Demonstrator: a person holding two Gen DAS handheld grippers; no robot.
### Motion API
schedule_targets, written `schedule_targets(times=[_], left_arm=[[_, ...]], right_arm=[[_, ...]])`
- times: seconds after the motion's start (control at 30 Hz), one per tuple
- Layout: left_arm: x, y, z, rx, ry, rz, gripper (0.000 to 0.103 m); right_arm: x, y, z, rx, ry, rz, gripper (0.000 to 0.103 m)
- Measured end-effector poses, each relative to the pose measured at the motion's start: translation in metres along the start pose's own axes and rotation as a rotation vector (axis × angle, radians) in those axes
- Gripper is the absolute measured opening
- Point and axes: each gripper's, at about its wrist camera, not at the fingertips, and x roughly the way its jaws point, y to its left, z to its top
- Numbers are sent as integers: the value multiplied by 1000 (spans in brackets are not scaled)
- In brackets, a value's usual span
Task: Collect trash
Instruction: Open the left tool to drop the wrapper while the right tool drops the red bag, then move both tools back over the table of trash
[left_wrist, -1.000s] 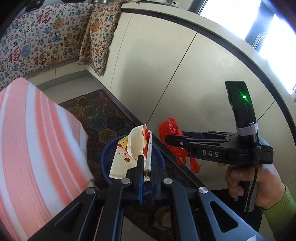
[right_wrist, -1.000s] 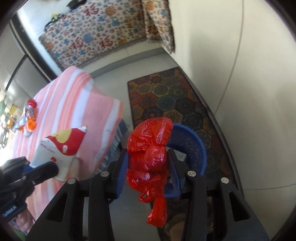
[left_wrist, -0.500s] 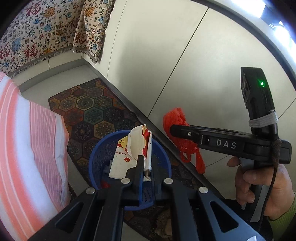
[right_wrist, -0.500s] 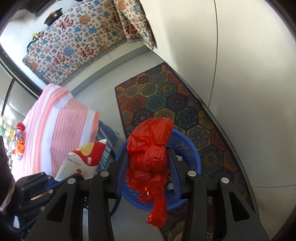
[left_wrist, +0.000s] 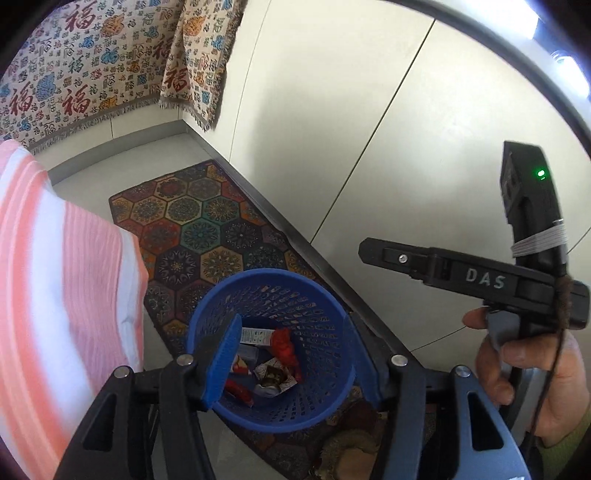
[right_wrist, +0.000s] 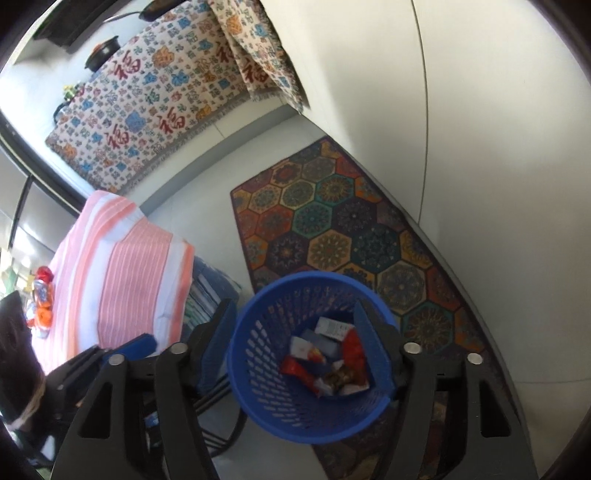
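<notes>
Left wrist: both claws spread, empty; basket (left_wrist: 273, 354) trash partly hidden by fingers.

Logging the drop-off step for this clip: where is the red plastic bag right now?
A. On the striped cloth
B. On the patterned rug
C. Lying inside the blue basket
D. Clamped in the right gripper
C: the red plastic bag lies among wrappers inside the blue basket, and both the right gripper and the left gripper are open and hold nothing.
</notes>
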Motion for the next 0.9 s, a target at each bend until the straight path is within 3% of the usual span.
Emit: schedule_targets(times=[0.03,0.2,0.27,0.4,0.53,0.67,0.9], left_arm=[[-10,1,-2,-3,-11,0,59],[-73,4,-19,4,-70,10,59],[-101,11,-31,25,-89,45,61],[-149,48,-60,-9,-115,127,65],[-191,104,-92,-84,-114,248,65],[-226,162,-123,-145,-113,383,65],[-276,264,-159,-278,-128,545,65]], right_arm=[[-3,3,-1,-7,-9,-11,85],[-17,35,-9,-113,-77,-86,93],[-23,55,-15,-182,-115,-112,98],[-31,111,-36,-340,-160,-124,98],[-34,175,-63,-424,-157,-17,98],[-28,249,-103,-533,-99,106,98],[9,353,-143,-682,2,174,98]])
